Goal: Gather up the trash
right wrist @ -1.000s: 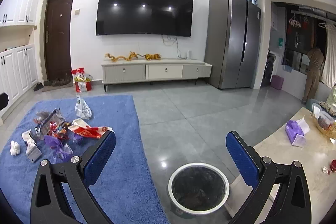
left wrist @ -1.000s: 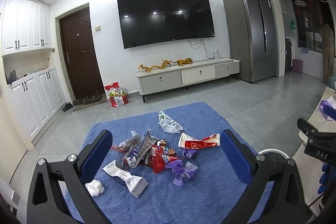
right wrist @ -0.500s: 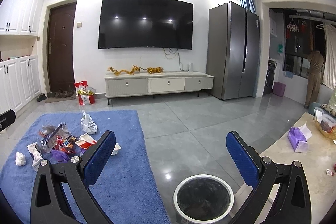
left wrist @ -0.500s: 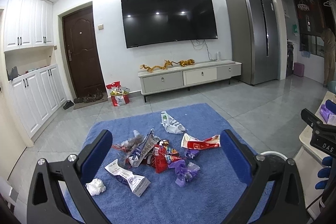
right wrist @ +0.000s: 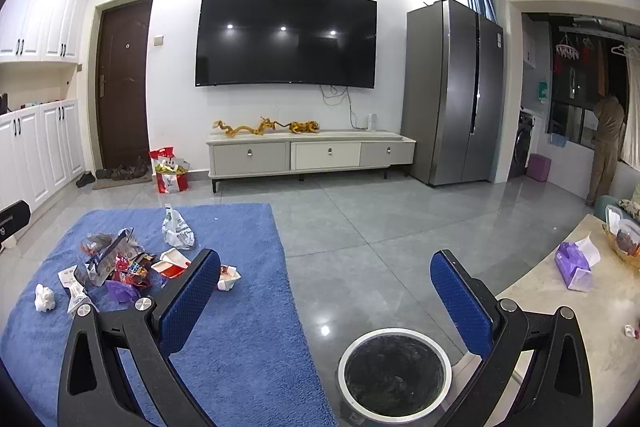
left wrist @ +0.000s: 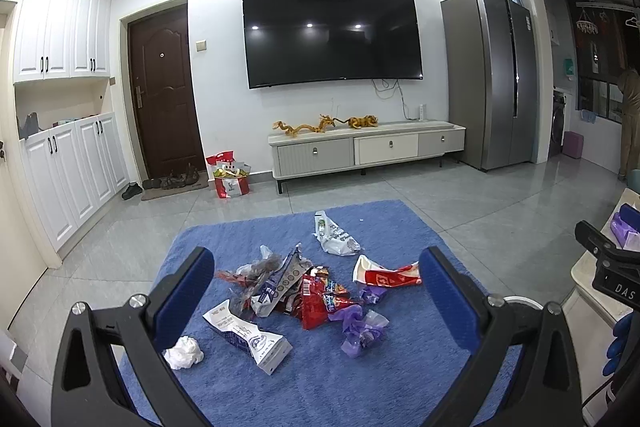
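Note:
A pile of trash (left wrist: 304,291) lies on a blue rug (left wrist: 320,387): red snack wrappers, a purple wrapper (left wrist: 360,327), a white carton (left wrist: 248,337), a crumpled white tissue (left wrist: 183,351) and a white bag (left wrist: 334,239). My left gripper (left wrist: 316,291) is open and empty, held above the pile. My right gripper (right wrist: 326,291) is open and empty, above the grey floor. A round white-rimmed bin (right wrist: 394,373) with a dark inside stands below it. The pile (right wrist: 120,267) shows at the left of the right wrist view.
A low TV cabinet (left wrist: 366,151) stands at the far wall under a big TV, a grey fridge (left wrist: 492,79) to its right. A beige table (right wrist: 580,307) with a purple tissue pack (right wrist: 572,265) is at the right. A red bag (left wrist: 229,179) stands by the door.
Both grippers have risen and tilted up a little, so the room sits lower in view. The right view has turned slightly right. Both jaws stay open.

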### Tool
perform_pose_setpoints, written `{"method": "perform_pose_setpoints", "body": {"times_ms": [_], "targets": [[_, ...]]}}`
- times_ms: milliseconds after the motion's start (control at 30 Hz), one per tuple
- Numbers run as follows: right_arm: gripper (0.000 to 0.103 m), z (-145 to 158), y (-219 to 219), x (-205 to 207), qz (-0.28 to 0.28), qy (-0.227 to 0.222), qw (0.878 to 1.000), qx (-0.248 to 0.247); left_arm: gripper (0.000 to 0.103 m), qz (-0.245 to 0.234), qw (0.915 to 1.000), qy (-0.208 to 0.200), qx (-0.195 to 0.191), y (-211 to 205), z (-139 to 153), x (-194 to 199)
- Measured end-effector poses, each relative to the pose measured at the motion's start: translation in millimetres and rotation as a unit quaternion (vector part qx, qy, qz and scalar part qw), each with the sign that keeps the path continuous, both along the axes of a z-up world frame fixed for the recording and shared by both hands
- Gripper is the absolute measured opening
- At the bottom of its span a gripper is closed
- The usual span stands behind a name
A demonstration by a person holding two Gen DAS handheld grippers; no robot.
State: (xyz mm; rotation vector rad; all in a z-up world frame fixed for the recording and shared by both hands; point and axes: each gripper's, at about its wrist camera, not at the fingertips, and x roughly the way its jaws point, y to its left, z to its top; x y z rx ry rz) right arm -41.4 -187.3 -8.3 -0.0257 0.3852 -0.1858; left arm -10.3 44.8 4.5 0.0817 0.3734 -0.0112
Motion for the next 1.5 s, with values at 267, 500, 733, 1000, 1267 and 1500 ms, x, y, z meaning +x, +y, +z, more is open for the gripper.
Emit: {"method": "perform_pose_setpoints", "body": {"times_ms": [267, 500, 733, 1000, 1267, 1500], "targets": [[0.103, 8.2, 5.0, -2.6, -0.002, -0.010, 1.000, -0.007, 0.103, 0.009, 0.9999, -0.007, -0.011, 20.6, 9.6, 1.2], [0.103, 16.7, 9.8, -3.6, -0.001, -0.018, 1.000, -0.012, 0.103, 0.024, 0.9992, -0.023, -0.023, 45.3, 28.5, 1.2], [0.103, 15.2, 21.6, 4.9, 0.030, -0.003, 0.999, -0.013, 0.103, 0.063, 0.9972, -0.029, -0.027, 82.2, 32.4, 2.4], [0.103, -5.7, 49.4, 31.4, 0.118, 0.043, 0.992, 0.009, 0.103, 0.072, 0.9935, 0.052, -0.071, 132.3, -7.3, 28.2], [0.102, -55.8, 98.6, 72.4, 0.218, 0.124, 0.968, 0.024, 0.103, 0.054, 0.9730, 0.186, -0.125, 132.0, -87.9, 69.3], [0.099, -107.9, 141.9, 112.8, 0.295, 0.199, 0.934, 0.028, 0.103, 0.080, 0.9481, 0.273, -0.142, 115.0, -142.3, 116.0]]}}
